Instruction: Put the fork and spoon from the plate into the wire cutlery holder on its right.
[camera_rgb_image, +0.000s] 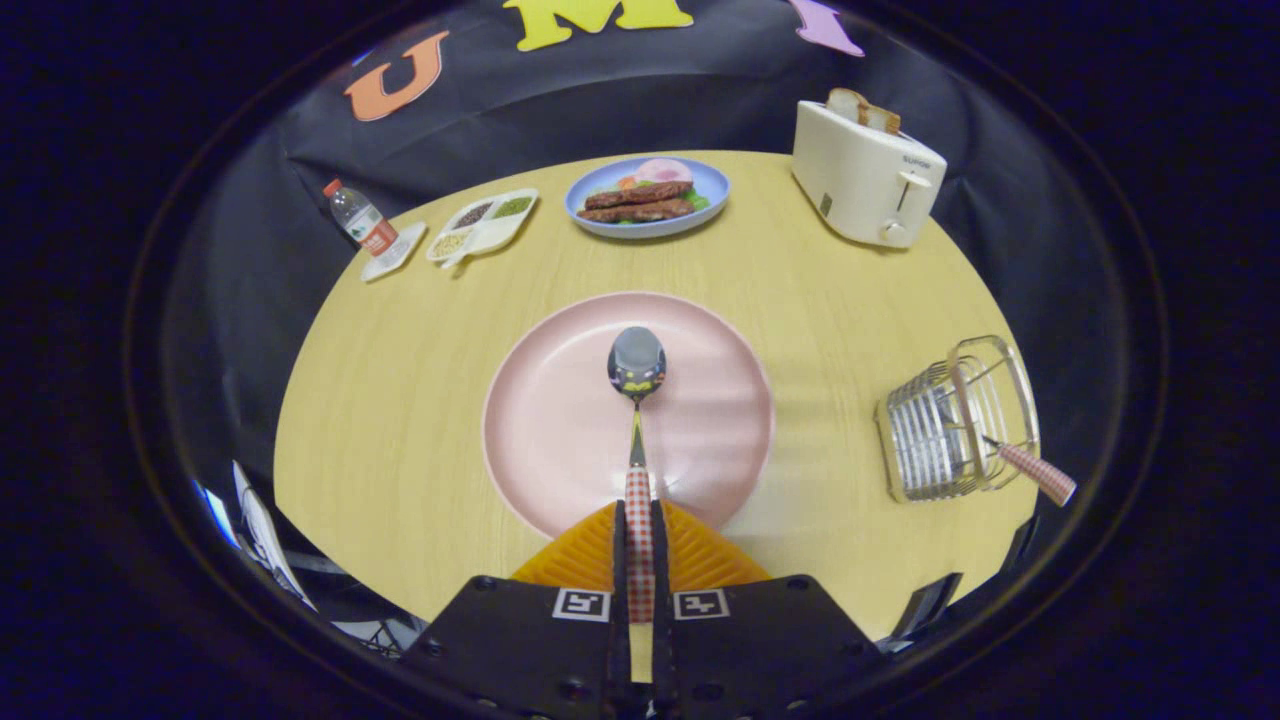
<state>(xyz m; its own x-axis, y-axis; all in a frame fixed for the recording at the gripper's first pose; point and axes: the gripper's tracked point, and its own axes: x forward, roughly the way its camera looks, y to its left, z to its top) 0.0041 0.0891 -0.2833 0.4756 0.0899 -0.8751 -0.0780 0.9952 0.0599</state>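
**Q:** Spoon (637, 420) first — where was it, and what had the claw got?

**A:** It lay along the middle of the pink plate (545, 420), bowl pointing up the frame, checked handle running down between the fingers. The gripper (638, 540) was closed to a narrow slot with both fingers pressed on that handle, at the lower centre of the frame.

**Q:** So which step was that?

**A:** By my reading, the second pickup. A checked handle, likely the fork (1035, 472), already leaned out of the wire cutlery holder (950, 425) at the right of the frame. The spoon was gripped; whether it had left the plate I could not tell.

**Q:** What did the next move call for?

**A:** Lifting clear of the rim, carrying right, tipping the bowl downward and lowering it into the basket without striking the handle already leaning there.

**Q:** Anything in the way?

**A:** Bare table (820, 300) lay between plate and holder. The toaster (865, 175) at upper right, the food dish (647, 195) at top centre, and the divided tray (485, 222) and bottle (357, 217) at upper left all stood well apart from that path.
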